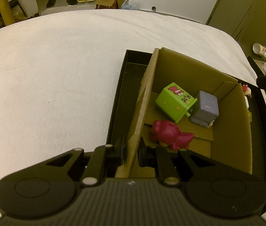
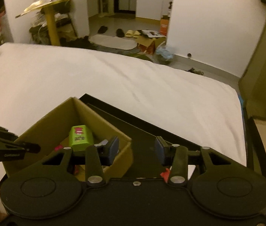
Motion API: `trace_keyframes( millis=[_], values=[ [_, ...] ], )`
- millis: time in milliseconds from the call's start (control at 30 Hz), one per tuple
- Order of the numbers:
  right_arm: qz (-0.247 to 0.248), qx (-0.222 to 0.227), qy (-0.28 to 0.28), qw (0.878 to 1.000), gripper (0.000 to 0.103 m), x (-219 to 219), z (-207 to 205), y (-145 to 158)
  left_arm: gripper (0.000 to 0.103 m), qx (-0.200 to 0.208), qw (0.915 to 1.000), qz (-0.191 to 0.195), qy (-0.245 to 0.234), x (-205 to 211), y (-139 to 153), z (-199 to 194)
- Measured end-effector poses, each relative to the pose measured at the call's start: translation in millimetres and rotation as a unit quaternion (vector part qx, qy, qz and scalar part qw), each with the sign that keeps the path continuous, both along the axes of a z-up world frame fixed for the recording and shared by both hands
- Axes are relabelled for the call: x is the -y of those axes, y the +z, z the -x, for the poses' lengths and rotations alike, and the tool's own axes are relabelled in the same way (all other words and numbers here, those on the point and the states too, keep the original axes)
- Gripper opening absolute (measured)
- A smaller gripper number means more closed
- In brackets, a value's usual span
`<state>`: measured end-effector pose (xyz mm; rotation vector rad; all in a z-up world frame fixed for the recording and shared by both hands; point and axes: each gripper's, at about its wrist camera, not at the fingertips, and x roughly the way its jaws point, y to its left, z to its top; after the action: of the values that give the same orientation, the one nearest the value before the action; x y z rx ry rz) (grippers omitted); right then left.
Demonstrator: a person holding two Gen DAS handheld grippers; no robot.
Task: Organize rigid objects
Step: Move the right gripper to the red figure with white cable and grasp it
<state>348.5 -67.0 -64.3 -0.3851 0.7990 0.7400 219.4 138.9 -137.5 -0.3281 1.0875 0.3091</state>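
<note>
White bed (image 1: 57, 75); three toys (image 1: 172, 137) boxed

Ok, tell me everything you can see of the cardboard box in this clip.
The cardboard box is plain brown corrugated board, open-topped, standing upright inside a black tray on the white bed. Its bottom flaps show overlapping seams. Inside lie a green toy bin tipped on its side, a grey block figure against it, and a red dinosaur figure. The left gripper is clamped on its near wall.

The right tool (image 2: 136, 149) hangs with its pads apart and nothing between them, above a black tray (image 2: 151, 131) beside the cardboard box (image 2: 48, 124) holding a green toy (image 2: 80, 135).
</note>
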Motion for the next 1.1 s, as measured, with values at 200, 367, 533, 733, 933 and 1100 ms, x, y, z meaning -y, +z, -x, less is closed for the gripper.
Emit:
trace_keyframes(
  millis=[200, 367, 533, 733, 933, 1100],
  values=[
    [-0.013, -0.007, -0.034, 0.999, 0.044, 17, -14, -8, 0.013, 0.000, 1.0000, 0.000, -0.002, 0, 0, 0],
    [-0.016, -0.015, -0.052, 0.998, 0.045, 27, -21, -17, 0.013, -0.002, 1.0000, -0.002, -0.001, 1, 0, -1],
    [-0.014, -0.027, -0.065, 0.997, 0.045, 35, -23, -34, 0.013, -0.002, 1.0000, -0.001, -0.001, 0, 0, -1],
    [-0.007, -0.042, -0.076, 0.996, 0.045, 46, -27, -53, 0.013, -0.002, 1.0000, -0.003, -0.001, 2, 0, -1],
    [-0.021, -0.068, -0.100, 0.992, 0.047, 61, -31, -71, 0.013, -0.003, 1.0000, -0.004, -0.002, 2, 0, -1],
    [-0.031, -0.077, -0.113, 0.990, 0.047, 74, -34, -84, 0.013, -0.002, 1.0000, -0.003, -0.001, 2, -1, -1]
  ],
)
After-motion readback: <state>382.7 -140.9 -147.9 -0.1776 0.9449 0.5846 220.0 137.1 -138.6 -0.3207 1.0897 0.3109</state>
